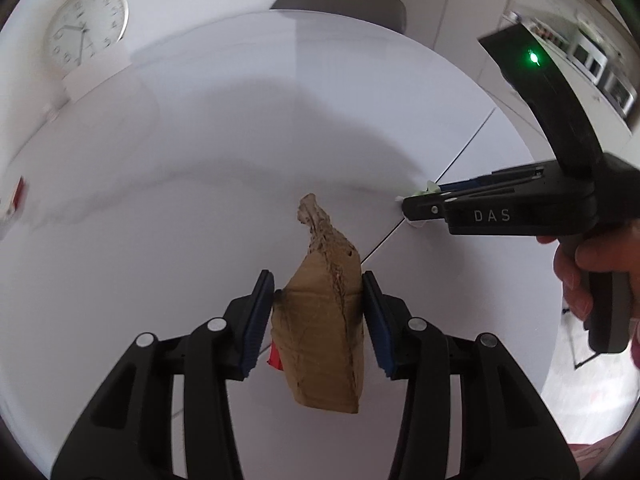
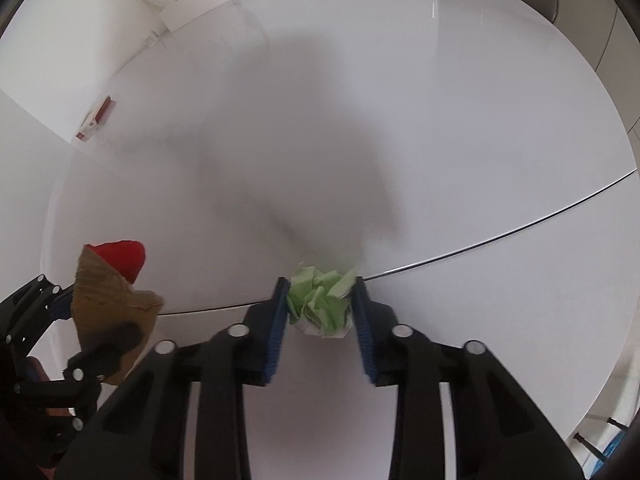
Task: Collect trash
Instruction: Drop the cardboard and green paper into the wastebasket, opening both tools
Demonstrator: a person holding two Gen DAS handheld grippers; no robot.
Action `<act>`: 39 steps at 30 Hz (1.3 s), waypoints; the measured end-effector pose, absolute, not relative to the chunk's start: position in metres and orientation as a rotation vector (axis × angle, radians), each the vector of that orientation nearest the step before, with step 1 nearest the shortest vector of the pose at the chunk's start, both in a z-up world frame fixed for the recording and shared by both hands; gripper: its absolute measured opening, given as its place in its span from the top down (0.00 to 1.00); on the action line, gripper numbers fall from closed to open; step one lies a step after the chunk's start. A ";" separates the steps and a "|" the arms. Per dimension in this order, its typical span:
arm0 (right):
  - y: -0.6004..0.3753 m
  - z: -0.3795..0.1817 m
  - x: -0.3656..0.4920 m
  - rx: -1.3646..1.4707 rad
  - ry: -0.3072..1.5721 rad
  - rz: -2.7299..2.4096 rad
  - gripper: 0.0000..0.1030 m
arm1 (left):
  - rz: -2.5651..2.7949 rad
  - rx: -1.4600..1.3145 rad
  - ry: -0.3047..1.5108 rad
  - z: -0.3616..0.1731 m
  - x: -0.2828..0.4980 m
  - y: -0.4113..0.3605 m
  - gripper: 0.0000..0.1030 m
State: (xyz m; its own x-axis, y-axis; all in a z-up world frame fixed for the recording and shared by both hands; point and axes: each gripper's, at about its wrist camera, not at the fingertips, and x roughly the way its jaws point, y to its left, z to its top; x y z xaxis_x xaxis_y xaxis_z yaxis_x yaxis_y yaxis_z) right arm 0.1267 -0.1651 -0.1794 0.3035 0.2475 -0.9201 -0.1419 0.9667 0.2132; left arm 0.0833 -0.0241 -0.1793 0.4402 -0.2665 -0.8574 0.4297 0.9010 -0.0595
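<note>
My left gripper is shut on a torn brown cardboard scrap with a red underside and holds it above the white table. The scrap also shows at the lower left of the right wrist view. My right gripper is shut on a crumpled green paper ball and holds it just above the table. In the left wrist view the right gripper is to the right of the cardboard, with a bit of the paper at its tips.
A white wall clock leans on the wall at the table's far left. A small red and white box sits at the left edge. A seam crosses the tabletop. A grey chair stands behind the table.
</note>
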 end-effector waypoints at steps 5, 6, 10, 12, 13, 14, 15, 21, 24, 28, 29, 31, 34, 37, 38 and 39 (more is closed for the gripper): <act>-0.185 -0.158 0.106 0.132 1.198 0.246 0.72 | -0.458 0.205 1.015 -0.170 0.069 -0.031 0.57; -0.194 -0.150 0.096 0.147 1.182 0.238 0.72 | -0.469 0.208 1.012 -0.167 0.067 -0.035 0.57; -0.241 -0.122 0.040 0.207 1.138 0.169 0.72 | -0.566 0.203 1.006 -0.152 0.058 -0.064 0.57; -0.269 -0.119 0.012 0.228 1.135 0.112 0.72 | -0.621 0.211 1.000 -0.147 0.053 -0.085 0.57; -0.290 -0.120 -0.009 0.244 1.142 0.066 0.72 | -0.641 0.216 0.998 -0.145 0.050 -0.093 0.57; -0.302 -0.124 -0.021 0.257 1.151 0.036 0.72 | -0.676 0.225 0.996 -0.143 0.045 -0.107 0.57; -0.317 -0.131 -0.037 0.278 1.166 -0.001 0.72 | -0.708 0.233 0.997 -0.142 0.039 -0.119 0.57; -0.369 -0.214 -0.089 0.405 1.298 -0.116 0.72 | -0.867 0.325 0.999 -0.139 -0.001 -0.187 0.57; -0.382 -0.262 -0.100 0.461 1.370 -0.119 0.70 | -0.918 0.371 1.017 -0.144 -0.021 -0.219 0.57; -0.396 -0.296 -0.115 0.490 1.423 -0.111 0.46 | -0.950 0.393 1.068 -0.156 -0.033 -0.254 0.57; -0.404 -0.295 -0.123 0.488 1.424 -0.123 0.33 | -0.952 0.397 1.078 -0.156 -0.040 -0.262 0.57; -0.418 -0.289 -0.135 0.497 1.404 -0.148 0.24 | -0.952 0.415 1.091 -0.162 -0.047 -0.276 0.57; -0.442 -0.279 -0.156 0.529 1.386 -0.180 0.18 | -0.949 0.439 1.124 -0.179 -0.057 -0.298 0.57; -0.467 -0.270 -0.173 0.545 1.369 -0.217 0.16 | -0.942 0.466 1.156 -0.197 -0.072 -0.319 0.57; -0.472 -0.268 -0.178 0.548 1.365 -0.226 0.15 | -0.938 0.476 1.162 -0.202 -0.076 -0.321 0.57; -0.478 -0.265 -0.182 0.550 1.359 -0.237 0.14 | -0.934 0.492 1.182 -0.212 -0.079 -0.328 0.57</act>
State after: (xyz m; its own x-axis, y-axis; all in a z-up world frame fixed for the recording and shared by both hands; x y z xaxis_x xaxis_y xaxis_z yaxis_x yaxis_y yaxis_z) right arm -0.1822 -0.4781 -0.2654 0.2111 0.1508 -0.9658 0.4691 0.8512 0.2354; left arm -0.0792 -0.3279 -0.2119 0.0837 -0.3548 -0.9312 0.8240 0.5501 -0.1355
